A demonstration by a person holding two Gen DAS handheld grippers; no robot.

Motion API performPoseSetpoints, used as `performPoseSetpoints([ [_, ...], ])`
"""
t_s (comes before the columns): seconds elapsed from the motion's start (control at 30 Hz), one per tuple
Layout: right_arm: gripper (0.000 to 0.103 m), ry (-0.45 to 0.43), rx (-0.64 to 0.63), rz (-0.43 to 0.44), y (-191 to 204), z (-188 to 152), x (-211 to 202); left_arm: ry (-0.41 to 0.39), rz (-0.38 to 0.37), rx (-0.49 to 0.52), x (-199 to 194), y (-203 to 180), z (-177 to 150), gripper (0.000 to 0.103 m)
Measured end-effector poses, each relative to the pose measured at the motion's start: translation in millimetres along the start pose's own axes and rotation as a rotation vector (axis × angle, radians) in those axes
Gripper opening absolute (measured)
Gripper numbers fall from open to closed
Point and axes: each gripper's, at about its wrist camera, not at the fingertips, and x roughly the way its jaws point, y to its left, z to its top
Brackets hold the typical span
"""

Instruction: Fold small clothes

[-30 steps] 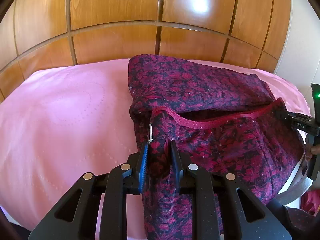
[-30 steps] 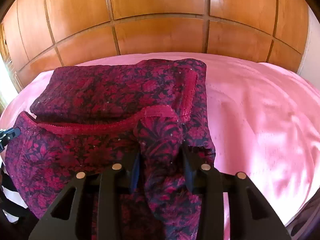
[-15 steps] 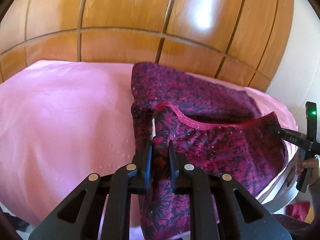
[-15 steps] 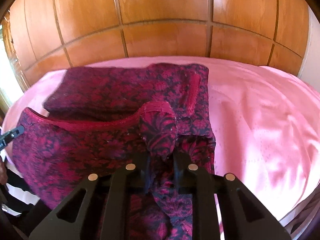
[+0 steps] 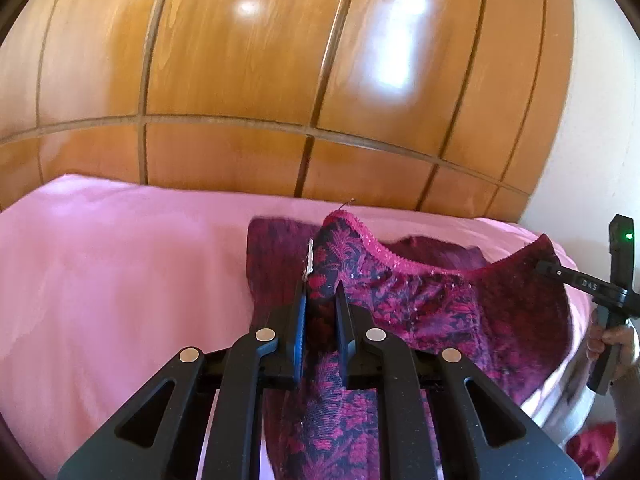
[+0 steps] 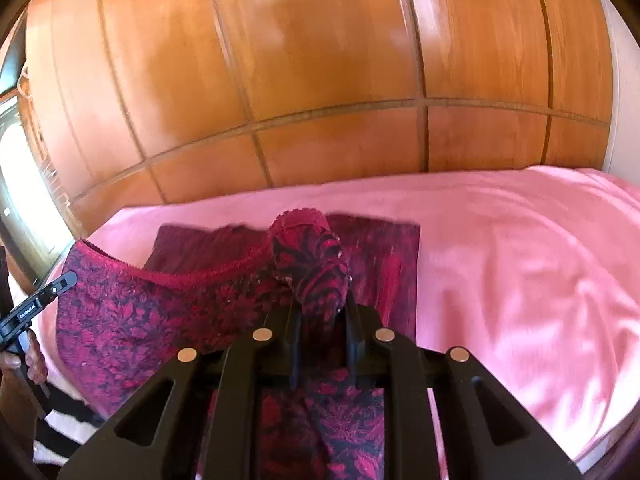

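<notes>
- left gripper (image 5: 322, 302) pinches a corner of the red patterned garment (image 5: 420, 308), low centre of its frame.
- right gripper (image 6: 322, 312) pinches the opposite corner, bunched.
- garment hangs between them over the pink bedsheet (image 5: 120, 272), wooden panels (image 5: 240, 80) behind.

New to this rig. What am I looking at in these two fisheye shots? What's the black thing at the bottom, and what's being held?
No robot here: a person holds a two-finger gripper in each hand, with a camera on each looking along its fingers. The black frame at the bottom is that gripper. One picture is from the left gripper, the other from the right gripper. Each is shut on an end of the trimmed edge of a dark red patterned garment, lifting it above a pink bedsheet. Behind stands a wooden panelled wall. Each view shows the other gripper at its edge.
</notes>
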Motion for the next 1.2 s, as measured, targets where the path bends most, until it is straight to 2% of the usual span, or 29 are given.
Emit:
performPoseSetpoints([
  [0.27, 0.016, -0.041, 0.046, -0.073, -10, 62, 53, -0.009, 0.053, -0.025, 63, 10, 55, 0.011],
  [0.43, 0.016, -0.016, 0.059, -0.132, -20, 81, 93, 0.035, 0.113, -0.016, 114, 13, 76, 0.011],
  [0.57, 0.016, 0.089, 0.067, -0.195, -35, 81, 148, 0.113, 0.171, -0.016, 158, 19, 73, 0.011],
  [0.67, 0.016, 0.177, 0.102, -0.216, -51, 73, 184, 0.226, 0.206, -0.037, 196, 35, 60, 0.011],
  [0.73, 0.017, 0.217, 0.12, -0.217, -57, 64, 198, 0.304, 0.201, -0.078, 217, 47, 47, 0.011],
  [0.87, 0.023, 0.25, 0.14, -0.201, -63, 62, 209, 0.309, 0.181, -0.099, 216, 52, 47, 0.015],
  [0.93, 0.042, 0.249, 0.149, -0.192, -67, 67, 209, 0.299, 0.142, -0.14, 206, 58, 50, 0.019],
  [0.97, 0.046, 0.238, 0.157, -0.186, -68, 68, 202, 0.291, 0.122, -0.164, 201, 63, 53, 0.02],
  [1.0, 0.047, 0.224, 0.164, -0.171, -70, 69, 197, 0.272, 0.102, -0.19, 189, 63, 52, 0.023],
  [1.03, 0.048, 0.203, 0.17, -0.151, -70, 68, 186, 0.258, 0.098, -0.205, 179, 66, 51, 0.037],
  [1.1, 0.048, 0.183, 0.178, -0.118, -69, 60, 169, 0.226, 0.064, -0.237, 152, 69, 39, 0.048],
  [1.2, 0.052, 0.167, 0.191, -0.06, -69, 36, 134, 0.221, 0.007, -0.27, 119, 73, 8, 0.05],
])
